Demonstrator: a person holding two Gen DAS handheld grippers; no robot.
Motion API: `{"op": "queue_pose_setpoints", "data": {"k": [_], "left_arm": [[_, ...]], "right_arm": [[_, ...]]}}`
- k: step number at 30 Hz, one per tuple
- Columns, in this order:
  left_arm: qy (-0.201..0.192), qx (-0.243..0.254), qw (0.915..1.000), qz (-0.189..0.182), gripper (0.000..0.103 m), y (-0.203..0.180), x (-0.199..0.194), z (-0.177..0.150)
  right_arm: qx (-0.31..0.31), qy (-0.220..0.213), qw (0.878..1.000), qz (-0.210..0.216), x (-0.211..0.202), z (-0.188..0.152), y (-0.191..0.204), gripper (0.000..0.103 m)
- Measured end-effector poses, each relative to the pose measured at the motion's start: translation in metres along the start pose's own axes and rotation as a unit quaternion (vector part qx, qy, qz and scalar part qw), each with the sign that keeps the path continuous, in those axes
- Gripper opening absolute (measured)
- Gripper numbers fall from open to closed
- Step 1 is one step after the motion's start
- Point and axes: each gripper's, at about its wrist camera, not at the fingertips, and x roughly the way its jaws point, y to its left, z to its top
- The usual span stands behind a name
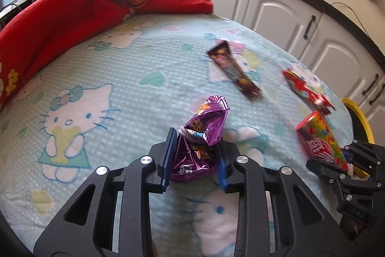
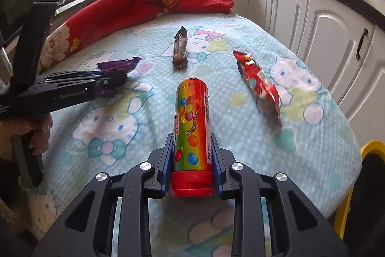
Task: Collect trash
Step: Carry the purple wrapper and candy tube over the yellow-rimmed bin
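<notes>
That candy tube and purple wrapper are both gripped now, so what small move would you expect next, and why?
Probably a short swing of the right gripper toward the yellow bin at the table's right edge. Its jaws are shut on the candy tube, the bin is close by, and the left gripper already holds the purple wrapper, so nothing remains to grasp first.

Chocolate bar (image 2: 180,48) left of snack packet (image 2: 258,82), both on bedsheet (image 2: 300,136)
</notes>
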Motion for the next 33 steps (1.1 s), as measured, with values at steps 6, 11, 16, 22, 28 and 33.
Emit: {"op": "queue_pose_setpoints", "data": {"k": [6, 11, 16, 22, 28, 33], "left_arm": [[0.003, 0.022, 0.9992, -0.033, 0.019, -0.028, -0.006, -0.011], [0.004, 0.036, 0.9978, -0.055, 0.019, -0.048, -0.011, -0.016], [0.0, 0.043, 0.9962, -0.075, 0.019, -0.069, -0.015, -0.013], [-0.012, 0.06, 0.994, -0.09, 0.019, -0.096, -0.022, -0.008], [-0.025, 0.077, 0.9908, -0.109, 0.019, -0.126, -0.03, 0.0], [-0.033, 0.09, 0.9876, -0.125, 0.019, -0.149, -0.036, 0.004]], "right_arm": [[0.016, -0.005, 1.0, 0.006, -0.018, -0.016, -0.005, 0.026], [0.022, -0.015, 1.0, 0.0, -0.034, -0.025, -0.011, 0.026], [0.036, -0.03, 0.999, -0.011, -0.054, -0.034, -0.023, 0.026], [0.064, -0.049, 0.996, -0.028, -0.078, -0.04, -0.048, 0.026], [0.088, -0.067, 0.993, -0.047, -0.101, -0.044, -0.076, 0.026], [0.107, -0.081, 0.989, -0.066, -0.119, -0.05, -0.098, 0.026]]}}
